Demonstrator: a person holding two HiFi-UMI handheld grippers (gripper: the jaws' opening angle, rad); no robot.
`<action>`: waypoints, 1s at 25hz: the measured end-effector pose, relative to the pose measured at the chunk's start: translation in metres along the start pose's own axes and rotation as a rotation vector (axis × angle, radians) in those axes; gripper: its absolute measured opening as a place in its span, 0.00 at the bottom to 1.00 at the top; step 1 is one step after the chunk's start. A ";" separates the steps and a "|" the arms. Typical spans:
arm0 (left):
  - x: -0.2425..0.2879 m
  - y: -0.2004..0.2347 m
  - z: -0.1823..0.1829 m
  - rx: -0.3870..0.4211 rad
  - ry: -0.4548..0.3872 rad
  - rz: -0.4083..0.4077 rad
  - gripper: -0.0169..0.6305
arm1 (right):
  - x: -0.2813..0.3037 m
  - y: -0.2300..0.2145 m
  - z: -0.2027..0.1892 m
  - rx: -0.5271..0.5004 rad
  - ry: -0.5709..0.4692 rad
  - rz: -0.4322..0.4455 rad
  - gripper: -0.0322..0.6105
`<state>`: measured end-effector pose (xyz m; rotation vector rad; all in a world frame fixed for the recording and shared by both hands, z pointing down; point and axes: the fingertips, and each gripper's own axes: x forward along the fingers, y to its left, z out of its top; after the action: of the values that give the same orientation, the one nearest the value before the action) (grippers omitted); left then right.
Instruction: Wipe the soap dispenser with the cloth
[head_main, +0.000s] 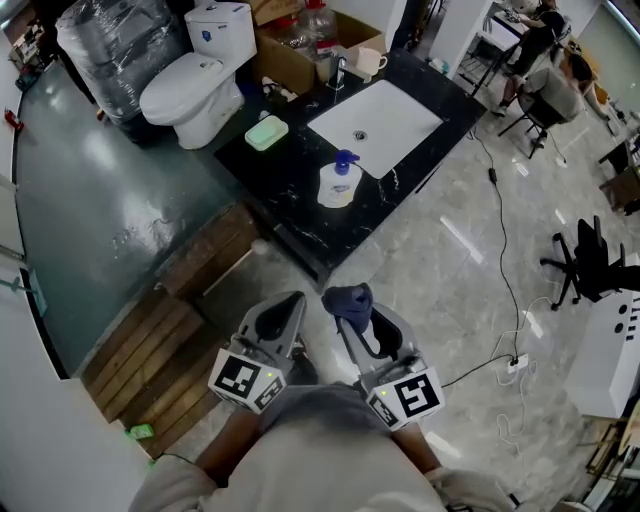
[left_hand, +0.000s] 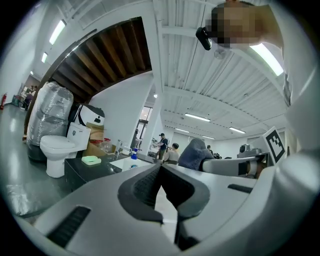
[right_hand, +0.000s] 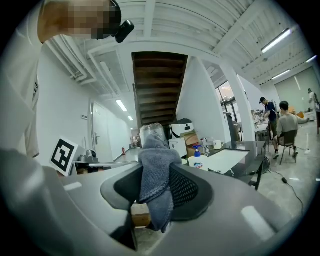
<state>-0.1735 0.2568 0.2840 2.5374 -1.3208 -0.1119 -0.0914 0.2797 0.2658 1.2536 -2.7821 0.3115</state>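
Blue-grey knitted cloth (head_main: 348, 299) is pinched between the ribbed dark pads of the right gripper (head_main: 358, 325), while the left gripper (left_hand: 160, 175) has its jaws pressed together, empty. The soap dispenser (head_main: 340, 182), a squat white bottle with a blue pump and a label seemingly too small to read, stands on the veined black counter (head_main: 300, 215), well ahead of both grippers.

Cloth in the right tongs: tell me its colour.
The cloth is blue-grey; the right gripper view shows it best.

Grey jaws, black-and-white marker cubes (head_main: 247, 381), pale sleeves (head_main: 172, 486)
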 end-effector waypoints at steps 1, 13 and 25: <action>0.002 0.006 0.002 -0.002 0.000 -0.007 0.04 | 0.007 0.002 0.002 -0.006 -0.001 0.000 0.28; 0.004 0.045 0.016 -0.028 0.004 -0.064 0.04 | 0.051 0.014 0.005 -0.035 0.019 -0.046 0.28; 0.036 0.052 0.019 0.011 0.021 -0.110 0.04 | 0.061 -0.015 0.001 -0.018 0.021 -0.069 0.28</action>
<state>-0.1970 0.1953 0.2828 2.6125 -1.1776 -0.0999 -0.1206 0.2257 0.2763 1.3309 -2.7112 0.2923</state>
